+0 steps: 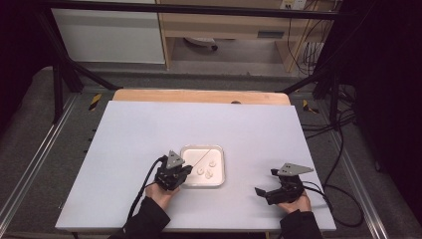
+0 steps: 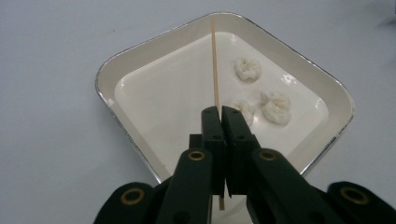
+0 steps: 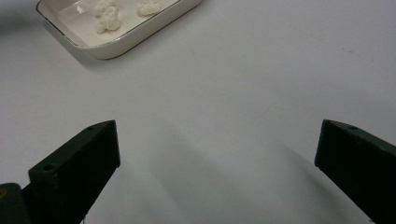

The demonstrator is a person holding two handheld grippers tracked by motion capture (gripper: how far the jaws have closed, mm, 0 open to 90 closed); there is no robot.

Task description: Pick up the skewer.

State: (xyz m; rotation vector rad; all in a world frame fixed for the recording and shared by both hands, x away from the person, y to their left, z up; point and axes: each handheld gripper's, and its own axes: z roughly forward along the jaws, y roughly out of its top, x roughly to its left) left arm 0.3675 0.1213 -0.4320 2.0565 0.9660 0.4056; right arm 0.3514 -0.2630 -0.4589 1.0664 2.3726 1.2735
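Left gripper view, bottom centre: left gripper (image 2: pixel 219 114) has its jaws pressed together on a thin wooden skewer (image 2: pixel 214 60). The stick runs up the frame from the jaw tips, over the white tray (image 2: pixel 109 77), to the tray's far rim at top centre.

Just right of the jaw tips: one dough-like white piece (image 2: pixel 244 109), close beside the skewer. Two more pieces further right and up (image 2: pixel 275 106) (image 2: pixel 247 68). Whether the skewer's far tip rests on the rim or hangs just above it is hard to tell.

High view: tray at centre of the table (image 1: pixel 129 134), left gripper (image 1: pixel 185 171) at its left edge. Right gripper (image 1: pixel 263 183) lower right, well apart from the tray; in the right gripper view its jaws stand wide apart with nothing between them.

Step in hand, as judged: spear a piece with the skewer.
- Keep the clamp firm so the stick cannot twist.
- Pull the point back to the nearest piece and tilt it down.
- Push slowly through the middle.
- Right gripper could steady the tray if it slides.
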